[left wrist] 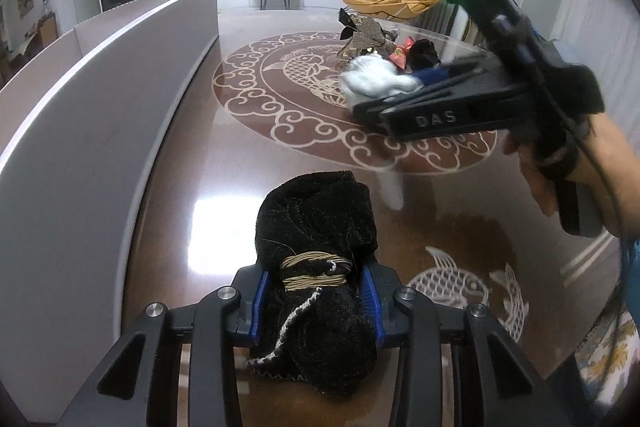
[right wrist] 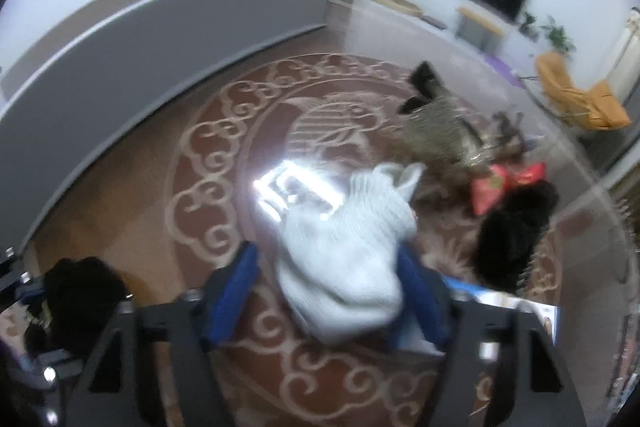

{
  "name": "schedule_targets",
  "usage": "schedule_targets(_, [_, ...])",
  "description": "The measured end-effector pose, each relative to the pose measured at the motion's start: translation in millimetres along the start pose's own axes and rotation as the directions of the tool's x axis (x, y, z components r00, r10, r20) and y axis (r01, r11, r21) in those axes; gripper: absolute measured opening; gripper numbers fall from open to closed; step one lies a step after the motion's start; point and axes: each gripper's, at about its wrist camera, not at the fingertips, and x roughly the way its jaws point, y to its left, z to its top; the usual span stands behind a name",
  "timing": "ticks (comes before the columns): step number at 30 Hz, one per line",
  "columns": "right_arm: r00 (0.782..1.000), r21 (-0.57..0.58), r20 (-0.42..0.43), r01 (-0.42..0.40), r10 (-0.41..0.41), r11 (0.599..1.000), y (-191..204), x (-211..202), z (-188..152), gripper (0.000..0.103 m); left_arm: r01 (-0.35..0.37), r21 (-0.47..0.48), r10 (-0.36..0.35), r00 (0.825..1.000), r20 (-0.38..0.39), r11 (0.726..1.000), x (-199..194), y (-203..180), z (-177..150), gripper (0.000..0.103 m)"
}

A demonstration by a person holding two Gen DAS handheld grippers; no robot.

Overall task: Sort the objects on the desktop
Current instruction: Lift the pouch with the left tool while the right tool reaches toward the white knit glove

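My left gripper (left wrist: 316, 291) is shut on a black fuzzy bundle (left wrist: 316, 227) tied with tan cord, held low over the brown patterned table (left wrist: 200, 155). My right gripper (right wrist: 332, 287) holds a white knitted item (right wrist: 348, 247) between its blue pads; the view is blurred. In the left wrist view the right gripper (left wrist: 384, 99) hovers at the right with the white item (left wrist: 372, 75). A pile lies beyond: a brown speckled cloth (right wrist: 440, 131), a red pouch (right wrist: 500, 183) and a black fuzzy item (right wrist: 512, 227).
A grey partition wall (left wrist: 100, 99) curves along the table's left side. A book or card (right wrist: 536, 311) lies by the right gripper at the table's right. The left gripper with its black bundle (right wrist: 80, 299) shows at the lower left of the right wrist view.
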Motion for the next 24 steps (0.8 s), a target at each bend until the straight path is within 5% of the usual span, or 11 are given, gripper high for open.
schedule_targets(1, [0.999,0.013,-0.013,-0.033,0.033,0.999,1.2,-2.3,-8.6,0.048,0.006,0.001,-0.006,1.000,0.002,1.000,-1.3,0.3,-1.8,0.038])
schedule_targets(9, [0.988,0.137,0.015,-0.153,0.153,0.979,-0.1,-61.1,-110.7,0.049,0.047,0.017,-0.047,0.999,0.004,0.999,-11.2,-0.1,-13.8,0.041])
schedule_targets(11, [0.990,0.181,0.013,-0.143,0.143,0.973,-9.7,-69.6,-125.0,0.073,0.036,0.042,-0.036,0.999,0.003,0.998,-10.1,-4.7,-14.1,0.047])
schedule_targets(13, [0.992,0.163,0.013,-0.124,0.124,0.979,-9.1,-75.9,-127.2,0.085,0.010,0.073,-0.009,1.000,-0.011,0.997,-7.8,-10.5,-13.5,0.062])
schedule_targets(15, [0.994,0.124,0.011,-0.107,0.106,0.986,-3.5,-77.3,-125.6,0.085,-0.028,0.100,0.029,1.000,-0.006,0.995,-9.7,-15.9,-14.5,0.076])
schedule_targets(20, [0.997,0.026,0.000,-0.074,0.074,0.997,6.0,-69.7,-90.6,0.094,-0.057,0.125,0.057,0.998,0.003,0.990,-7.5,-18.6,-11.9,0.079])
schedule_targets(22, [0.992,0.008,-0.002,-0.127,0.127,0.992,15.5,-58.0,-79.4,0.090,-0.040,0.096,0.040,0.999,-0.004,0.995,-4.7,-12.8,-9.7,0.075])
schedule_targets(23, [0.990,0.000,-0.001,-0.140,0.140,0.990,17.5,-56.0,-76.2,0.068,-0.021,0.066,0.022,1.000,-0.008,0.998,-3.7,-6.7,-9.2,0.052])
schedule_targets(24, [0.990,-0.007,-0.013,-0.140,0.140,0.990,19.4,-53.5,-73.6,0.057,-0.026,0.053,0.026,1.000,0.004,0.998,-5.8,-2.0,-8.5,0.036])
